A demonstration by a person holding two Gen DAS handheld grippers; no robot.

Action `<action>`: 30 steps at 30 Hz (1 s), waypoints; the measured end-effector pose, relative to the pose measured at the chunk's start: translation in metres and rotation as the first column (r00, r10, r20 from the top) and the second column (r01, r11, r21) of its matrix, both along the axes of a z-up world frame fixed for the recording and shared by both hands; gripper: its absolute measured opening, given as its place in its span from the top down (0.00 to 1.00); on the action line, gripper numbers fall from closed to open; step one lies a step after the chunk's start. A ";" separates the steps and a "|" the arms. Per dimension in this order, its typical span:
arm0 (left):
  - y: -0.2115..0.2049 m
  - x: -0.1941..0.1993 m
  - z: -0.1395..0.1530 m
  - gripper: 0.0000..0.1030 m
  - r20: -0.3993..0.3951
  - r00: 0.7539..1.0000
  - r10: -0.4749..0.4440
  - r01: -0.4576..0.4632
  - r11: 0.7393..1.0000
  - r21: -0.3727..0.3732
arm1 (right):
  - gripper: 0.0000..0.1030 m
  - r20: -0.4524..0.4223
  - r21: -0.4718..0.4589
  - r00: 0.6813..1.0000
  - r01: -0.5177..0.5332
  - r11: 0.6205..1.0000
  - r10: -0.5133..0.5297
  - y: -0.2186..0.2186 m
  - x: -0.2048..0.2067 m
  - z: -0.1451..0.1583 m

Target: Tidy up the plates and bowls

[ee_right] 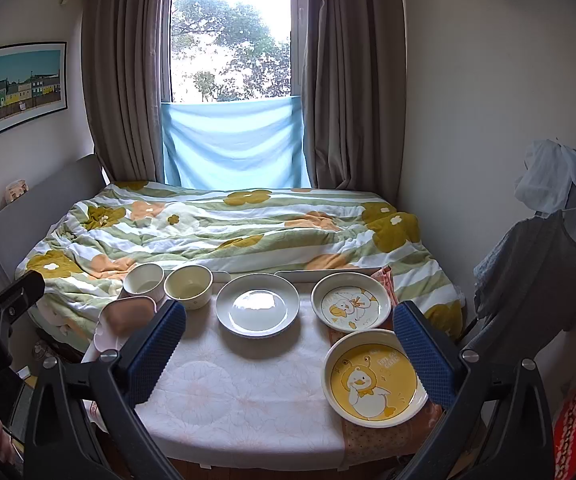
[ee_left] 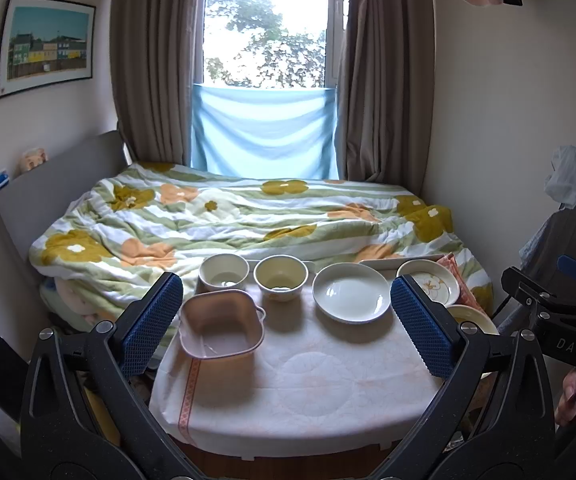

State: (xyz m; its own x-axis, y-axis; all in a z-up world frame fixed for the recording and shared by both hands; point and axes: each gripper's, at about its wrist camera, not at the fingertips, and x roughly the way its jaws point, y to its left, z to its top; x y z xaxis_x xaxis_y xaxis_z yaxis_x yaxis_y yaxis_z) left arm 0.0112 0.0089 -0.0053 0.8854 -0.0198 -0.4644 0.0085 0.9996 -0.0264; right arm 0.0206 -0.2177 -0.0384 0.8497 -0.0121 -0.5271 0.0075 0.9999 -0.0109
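On a cloth-covered table [ee_left: 296, 392] stand a white bowl [ee_left: 223, 271], a cream bowl [ee_left: 281, 276], a pink square bowl [ee_left: 221, 323] with small handles, a plain white plate [ee_left: 351, 292] and a duck-print plate [ee_left: 432, 280]. The right wrist view adds a yellow duck plate [ee_right: 372, 380] at the table's right front, beside the white plate [ee_right: 257, 304] and the duck-print plate [ee_right: 351, 306]. My left gripper [ee_left: 288, 324] hovers open above the table's middle. Above the same table my right gripper [ee_right: 292, 348] is open too. Neither holds anything.
A bed with a flowered quilt [ee_left: 247, 216] lies right behind the table. Curtains and a window [ee_left: 265, 24] are at the back. Clothes hang on a rack [ee_right: 548, 248] at the right. A person's hand [ee_left: 568, 400] holds the other gripper at the right edge.
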 end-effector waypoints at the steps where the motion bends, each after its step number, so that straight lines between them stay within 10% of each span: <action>1: 0.000 0.000 0.000 0.00 0.000 1.000 0.000 0.000 1.000 0.000 | 0.00 0.000 0.000 1.000 0.000 1.000 0.000 0.000 -0.001 -0.001; 20: 0.002 0.003 -0.001 0.00 -0.010 1.000 -0.008 0.008 1.000 -0.004 | 0.00 0.000 -0.001 1.000 0.003 1.000 -0.003 -0.001 0.001 0.002; 30: -0.053 0.043 -0.026 0.00 -0.114 0.981 -0.157 0.158 0.987 -0.002 | 0.00 -0.052 0.050 0.998 0.042 0.998 -0.039 -0.057 0.007 -0.013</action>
State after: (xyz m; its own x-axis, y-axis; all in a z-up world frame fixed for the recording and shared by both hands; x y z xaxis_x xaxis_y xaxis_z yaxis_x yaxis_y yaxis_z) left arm 0.0540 -0.0445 -0.0317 0.8131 -0.1515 -0.5621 0.1633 0.9861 -0.0296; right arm 0.0281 -0.2745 -0.0518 0.8211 -0.0181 -0.5704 0.0490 0.9980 0.0389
